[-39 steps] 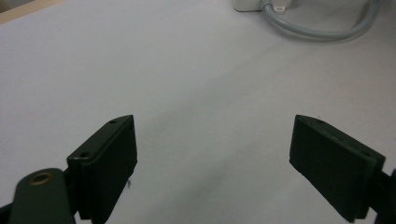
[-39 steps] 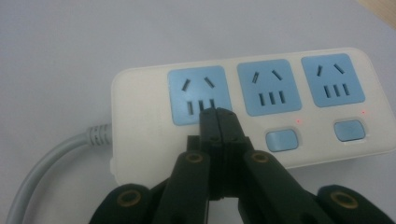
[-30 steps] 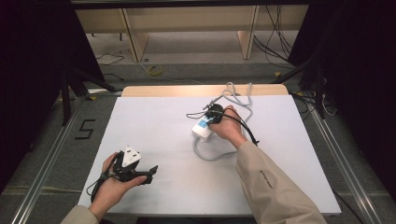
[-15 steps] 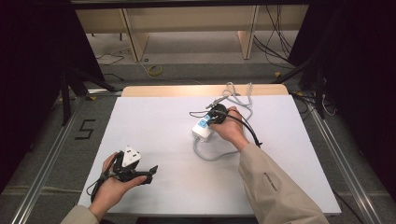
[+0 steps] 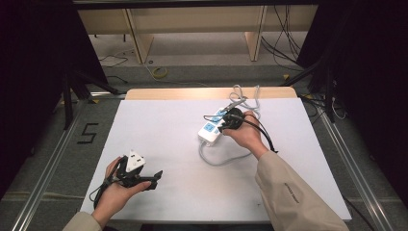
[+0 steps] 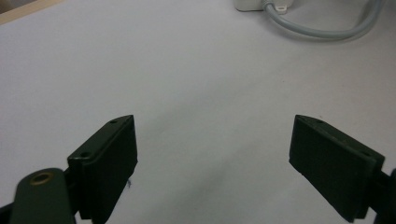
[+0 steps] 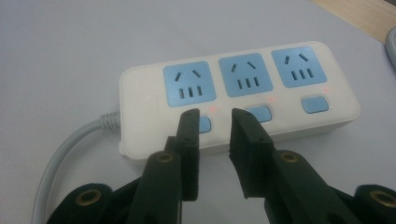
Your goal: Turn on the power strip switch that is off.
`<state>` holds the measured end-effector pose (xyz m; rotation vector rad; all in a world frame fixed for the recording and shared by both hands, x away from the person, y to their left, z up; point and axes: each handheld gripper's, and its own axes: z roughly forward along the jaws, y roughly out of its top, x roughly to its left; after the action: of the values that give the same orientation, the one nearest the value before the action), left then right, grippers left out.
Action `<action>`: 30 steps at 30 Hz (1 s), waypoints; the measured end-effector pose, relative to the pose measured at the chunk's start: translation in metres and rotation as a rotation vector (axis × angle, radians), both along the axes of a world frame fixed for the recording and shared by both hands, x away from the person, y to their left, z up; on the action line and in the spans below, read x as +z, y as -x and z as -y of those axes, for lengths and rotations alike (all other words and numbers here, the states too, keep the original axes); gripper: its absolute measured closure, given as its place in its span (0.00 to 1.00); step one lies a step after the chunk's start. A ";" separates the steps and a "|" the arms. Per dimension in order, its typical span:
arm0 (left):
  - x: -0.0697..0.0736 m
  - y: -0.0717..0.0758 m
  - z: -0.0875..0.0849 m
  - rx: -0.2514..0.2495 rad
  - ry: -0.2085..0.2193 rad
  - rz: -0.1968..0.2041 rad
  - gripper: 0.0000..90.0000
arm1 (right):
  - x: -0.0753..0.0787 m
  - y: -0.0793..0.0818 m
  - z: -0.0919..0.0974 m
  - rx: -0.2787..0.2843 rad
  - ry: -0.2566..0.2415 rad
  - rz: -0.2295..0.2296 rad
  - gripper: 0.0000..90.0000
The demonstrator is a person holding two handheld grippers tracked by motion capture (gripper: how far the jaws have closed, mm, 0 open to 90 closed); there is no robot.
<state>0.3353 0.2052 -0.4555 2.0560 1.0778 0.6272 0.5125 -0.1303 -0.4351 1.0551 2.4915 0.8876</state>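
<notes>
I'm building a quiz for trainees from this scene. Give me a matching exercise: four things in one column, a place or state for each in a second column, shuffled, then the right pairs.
Things:
1. white three-socket power strip with blue faces
2. grey power cable
3. left gripper
4. right gripper

Places or states:
A. jaws wide apart over the bare white table
B. jaws a little apart, just opening, tips over the blue switches
C. curves away from the strip's end across the table
D. lies flat, small red lights beside its switches

Pairs: 1-D, 2-C, 3-A, 4-B
</notes>
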 end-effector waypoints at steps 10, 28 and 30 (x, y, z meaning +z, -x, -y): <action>0.000 0.000 0.000 0.001 -0.002 -0.003 0.16 | 0.007 0.018 0.031 -0.020 -0.043 0.018 0.67; -0.001 -0.001 0.001 0.008 0.000 -0.006 0.16 | 0.014 0.088 0.113 -0.055 -0.172 0.058 0.45; -0.001 -0.001 0.001 0.008 -0.002 -0.008 0.16 | 0.013 0.098 0.119 -0.054 -0.195 0.070 0.44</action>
<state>0.3365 0.2046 -0.4566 2.0585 1.0913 0.6243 0.4142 -0.2492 -0.4224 1.1247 2.3451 1.1486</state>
